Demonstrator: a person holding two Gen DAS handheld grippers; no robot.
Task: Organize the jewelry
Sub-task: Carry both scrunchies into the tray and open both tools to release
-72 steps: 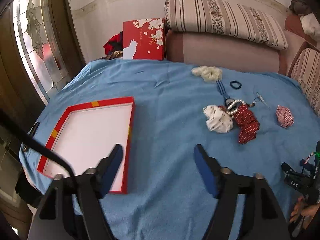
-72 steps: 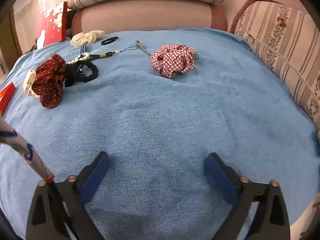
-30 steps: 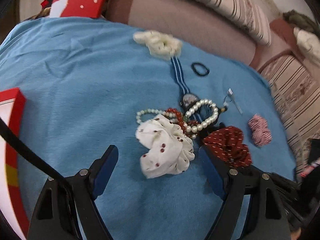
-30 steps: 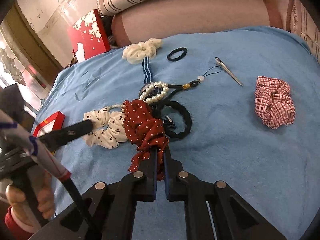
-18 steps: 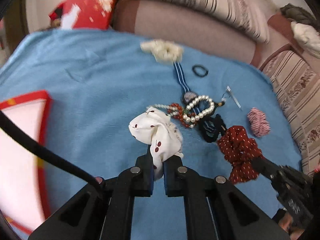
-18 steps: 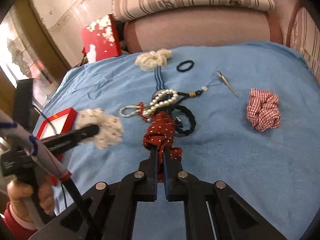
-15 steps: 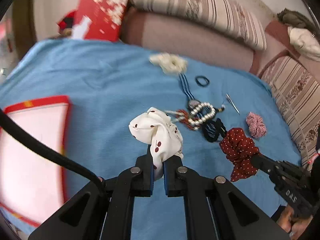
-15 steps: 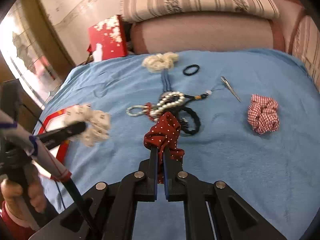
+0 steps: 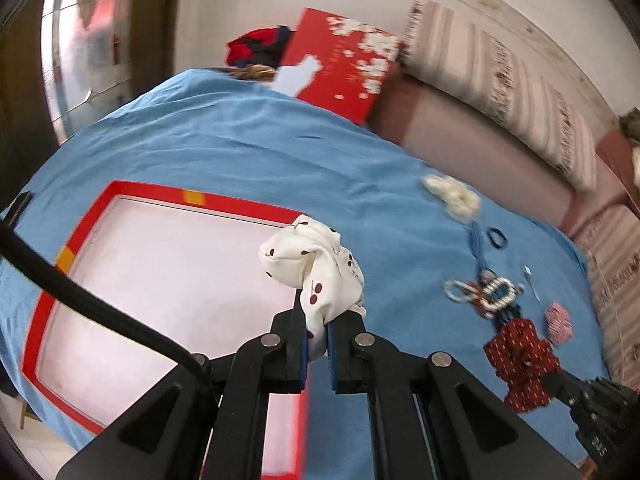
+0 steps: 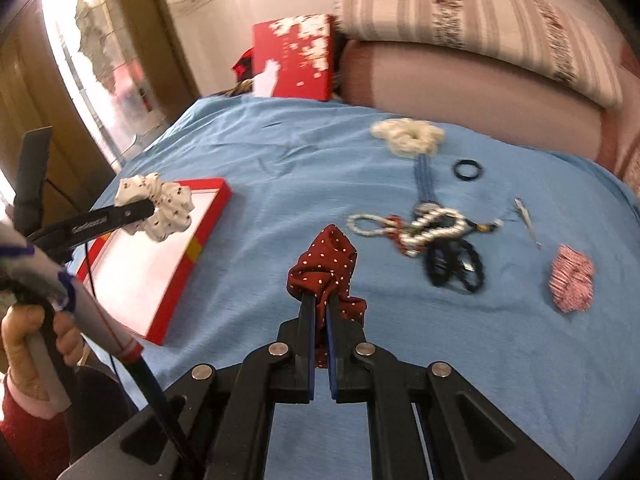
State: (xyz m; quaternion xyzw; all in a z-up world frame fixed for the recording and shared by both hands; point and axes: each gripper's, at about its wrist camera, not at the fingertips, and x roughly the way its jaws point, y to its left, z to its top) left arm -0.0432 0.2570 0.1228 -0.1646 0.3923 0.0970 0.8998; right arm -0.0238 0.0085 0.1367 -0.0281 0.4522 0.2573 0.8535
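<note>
My left gripper (image 9: 317, 312) is shut on a white cherry-print scrunchie (image 9: 316, 270) and holds it in the air over the right edge of the red-rimmed white tray (image 9: 52, 298). In the right wrist view the same scrunchie (image 10: 168, 210) hangs above the tray's (image 10: 208, 220) far corner. My right gripper (image 10: 320, 312) is shut on a dark red dotted scrunchie (image 10: 326, 268), lifted above the blue cloth. That scrunchie also shows in the left wrist view (image 9: 522, 360).
On the blue cloth lie a tangle of pearl and red bead bracelets (image 10: 424, 226), a black braided band (image 10: 454, 264), a black hair tie (image 10: 468, 169), a cream scrunchie (image 10: 408, 136), a metal clip (image 10: 528, 222) and a pink plaid scrunchie (image 10: 572, 278). A red box (image 10: 298, 56) stands behind.
Both grippers closed on their scrunchies and lifted them. The left gripper has swung left with the white scrunchie to the tray. The right gripper has also moved left, away from the pile.
</note>
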